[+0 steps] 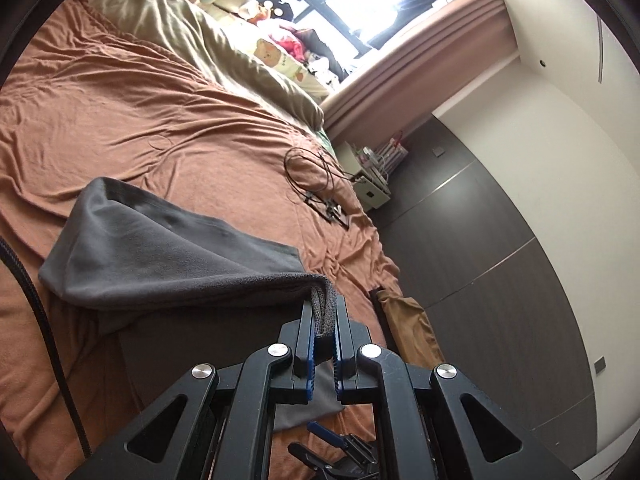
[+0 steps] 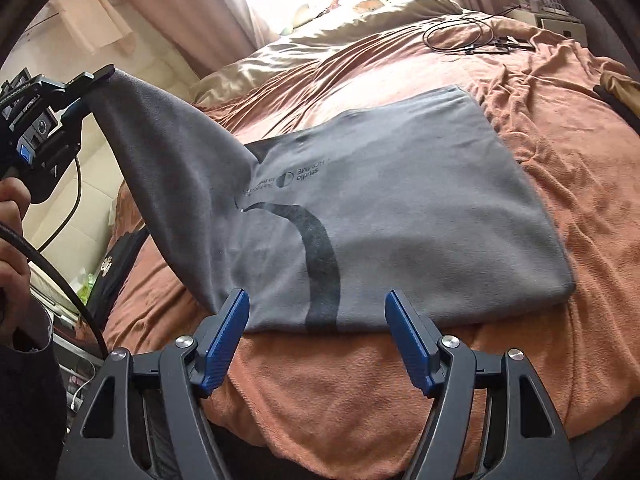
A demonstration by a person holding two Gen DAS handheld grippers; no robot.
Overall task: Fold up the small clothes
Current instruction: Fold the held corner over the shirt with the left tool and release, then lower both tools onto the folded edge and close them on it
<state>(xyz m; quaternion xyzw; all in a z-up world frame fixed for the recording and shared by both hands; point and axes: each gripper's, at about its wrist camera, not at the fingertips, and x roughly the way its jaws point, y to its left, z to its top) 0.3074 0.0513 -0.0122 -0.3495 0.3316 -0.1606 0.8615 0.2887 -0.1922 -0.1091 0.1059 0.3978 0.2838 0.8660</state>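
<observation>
Shirt: grey shirt flat on bed, print reads "studio HOMME", upside down.
Left hand-held gripper: clamped on lifted shirt edge.
Right hand-held gripper: jaws apart, holding nothing, at near hem.

The garment lies on the bed ahead of the right tool; pillows lie beyond it.

On the grey garment, near the middle of your right wrist view, you can read "studio HOMME" printed upside down beside a half-dark round logo; the smaller line next to it is too blurred to read.
</observation>
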